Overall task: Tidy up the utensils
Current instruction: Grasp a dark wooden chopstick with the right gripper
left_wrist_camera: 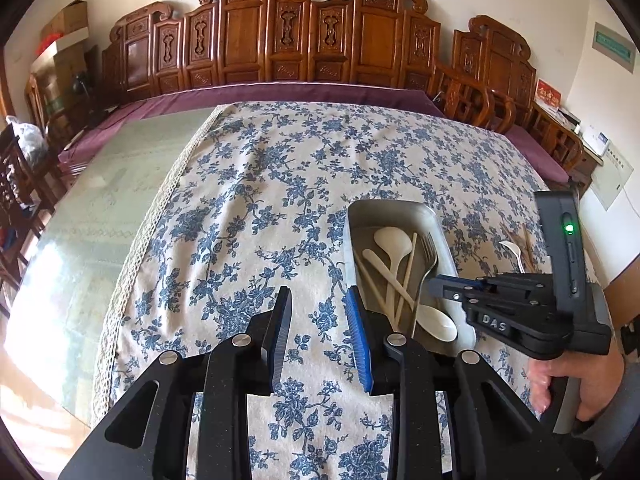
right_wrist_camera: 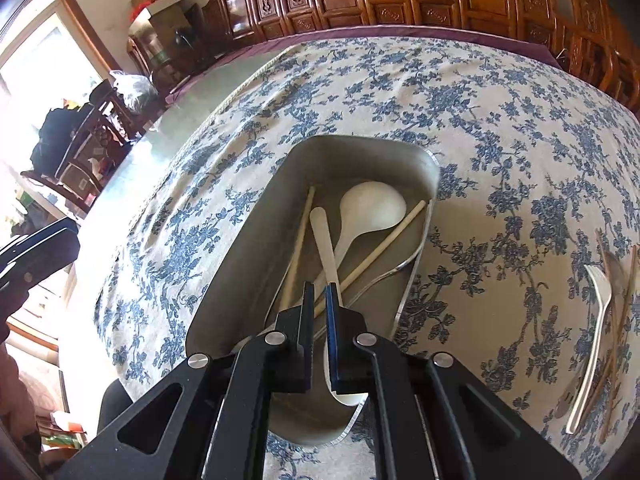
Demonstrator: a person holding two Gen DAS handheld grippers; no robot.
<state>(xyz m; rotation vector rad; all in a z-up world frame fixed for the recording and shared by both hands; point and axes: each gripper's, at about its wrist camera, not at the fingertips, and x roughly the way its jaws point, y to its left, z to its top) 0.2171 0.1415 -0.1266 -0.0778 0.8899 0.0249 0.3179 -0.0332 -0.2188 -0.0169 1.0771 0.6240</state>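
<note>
A metal tray (right_wrist_camera: 248,240) (left_wrist_camera: 356,216) on the floral tablecloth holds two white spoons (right_wrist_camera: 372,206), chopsticks (right_wrist_camera: 384,240) and a metal fork (left_wrist_camera: 429,254). My right gripper (right_wrist_camera: 318,292) hovers over the tray's near end, its jaws only slightly apart and nothing clearly between them; a white spoon handle (right_wrist_camera: 324,240) lies just beyond the tips. It also shows in the left wrist view (left_wrist_camera: 436,282). My left gripper (left_wrist_camera: 318,300) is open and empty over the cloth, left of the tray. More utensils (right_wrist_camera: 596,340), a white fork among wooden pieces, lie on the cloth at right.
The floral tablecloth (left_wrist_camera: 280,184) covers most of the table; bare green glass (left_wrist_camera: 100,208) lies to the left. A carved wooden bench (left_wrist_camera: 304,40) with a purple cushion runs behind. Chairs and bags stand at the far left.
</note>
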